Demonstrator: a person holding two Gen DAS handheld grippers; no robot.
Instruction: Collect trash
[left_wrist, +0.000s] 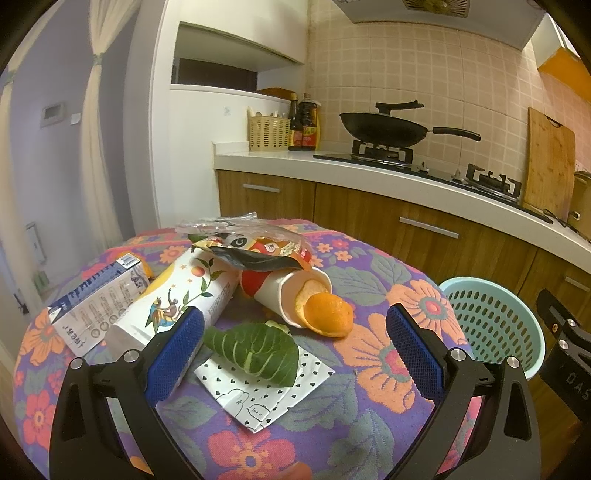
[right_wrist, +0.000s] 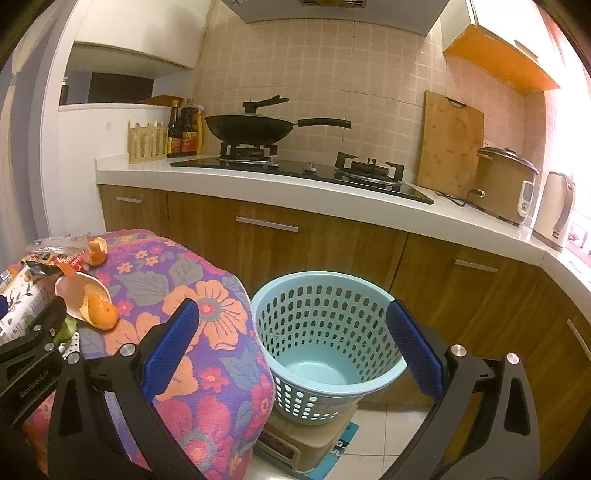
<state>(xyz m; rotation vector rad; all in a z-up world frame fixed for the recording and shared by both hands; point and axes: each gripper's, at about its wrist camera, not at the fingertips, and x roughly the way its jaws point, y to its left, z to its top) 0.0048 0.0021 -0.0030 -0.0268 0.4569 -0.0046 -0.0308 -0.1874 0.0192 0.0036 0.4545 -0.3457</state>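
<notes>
My left tongs (left_wrist: 295, 332) gape empty over the leaf (left_wrist: 255, 349) mid-table; my right tongs (right_wrist: 291, 328) gape above the basket (right_wrist: 325, 295).

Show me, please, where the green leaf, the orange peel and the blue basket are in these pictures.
green leaf (left_wrist: 255, 349), left wrist view, middle of the blade.
orange peel (left_wrist: 330, 314), left wrist view, outer orange skin.
blue basket (right_wrist: 325, 325), right wrist view, inner perforated wall.

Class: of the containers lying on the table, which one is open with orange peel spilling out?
The paper cup, lying on its side, mouth toward the camera; the milk carton and tall printed carton show no opening.
</notes>
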